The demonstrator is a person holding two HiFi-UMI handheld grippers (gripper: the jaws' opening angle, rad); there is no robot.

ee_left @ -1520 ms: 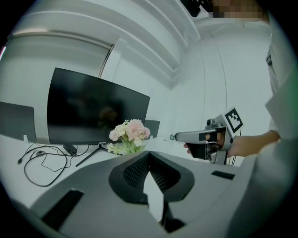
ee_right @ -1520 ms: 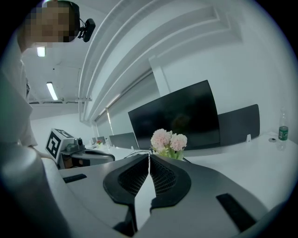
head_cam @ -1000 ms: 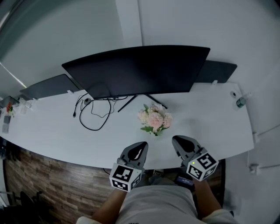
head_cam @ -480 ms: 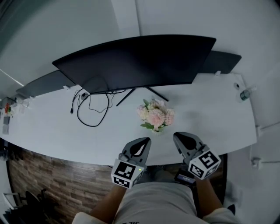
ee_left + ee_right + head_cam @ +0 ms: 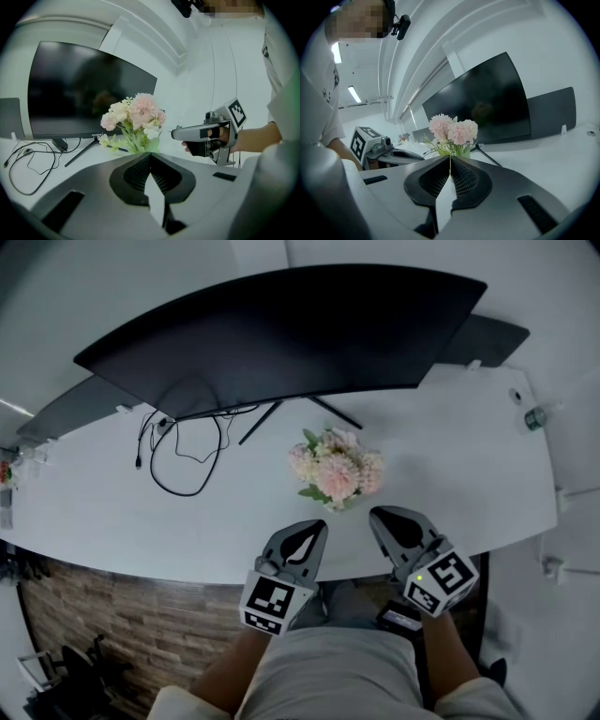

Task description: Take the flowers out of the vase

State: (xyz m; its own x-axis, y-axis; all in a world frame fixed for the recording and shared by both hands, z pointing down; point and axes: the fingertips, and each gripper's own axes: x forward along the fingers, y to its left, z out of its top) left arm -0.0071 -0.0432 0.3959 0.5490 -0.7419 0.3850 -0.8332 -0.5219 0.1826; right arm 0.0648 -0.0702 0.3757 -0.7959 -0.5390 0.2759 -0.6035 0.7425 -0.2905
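Observation:
A bunch of pale pink and cream flowers (image 5: 336,470) with green leaves stands on the white desk (image 5: 450,484), in front of the monitor. The vase under the blooms is hidden in every view. My left gripper (image 5: 314,525) is shut and empty, just short of the bunch on its near left side. My right gripper (image 5: 378,515) is shut and empty too, near the bunch on its near right. In the left gripper view the flowers (image 5: 133,117) rise just beyond the closed jaws, and the right gripper (image 5: 177,135) shows at the right. In the right gripper view the flowers (image 5: 453,133) stand straight ahead.
A wide curved black monitor (image 5: 281,334) on a thin-legged stand fills the back of the desk. A black cable (image 5: 178,451) loops at the left. A second dark screen (image 5: 492,338) stands at the back right, a small bottle (image 5: 534,416) near the right edge.
Both grippers have sunk a little toward the desk, still shut. The head view has shifted so the monitor and flowers look nearer and larger.

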